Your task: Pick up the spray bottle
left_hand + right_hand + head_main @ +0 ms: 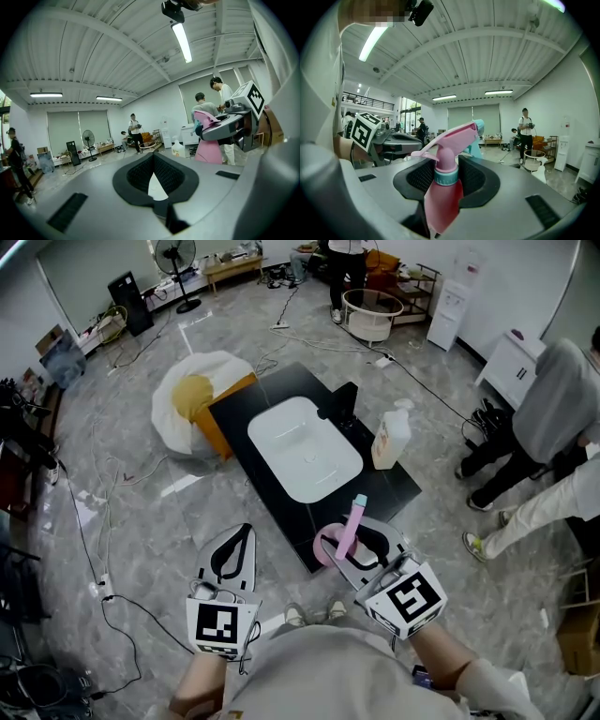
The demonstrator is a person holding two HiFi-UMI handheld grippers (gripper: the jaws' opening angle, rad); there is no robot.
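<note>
A pink spray bottle (349, 524) with a teal nozzle and collar stands upright between the jaws of my right gripper (362, 536), held off the table near its front corner. In the right gripper view the bottle's neck (446, 174) is clamped between the black pads, with my right gripper (449, 164) shut on it. My left gripper (245, 532) hovers to the left of the table, level with the right one. Its pads meet at the tips with nothing between them, as the left gripper view shows (153, 156). From there the pink bottle (208, 140) appears at the right.
A black table (258, 399) carries a white basin (305, 460), a black faucet (345, 404) and a white pump bottle (391, 439). A white and yellow beanbag (192, 404) lies at its left. People (553, 399) stand at the right. Cables (94, 531) cross the floor.
</note>
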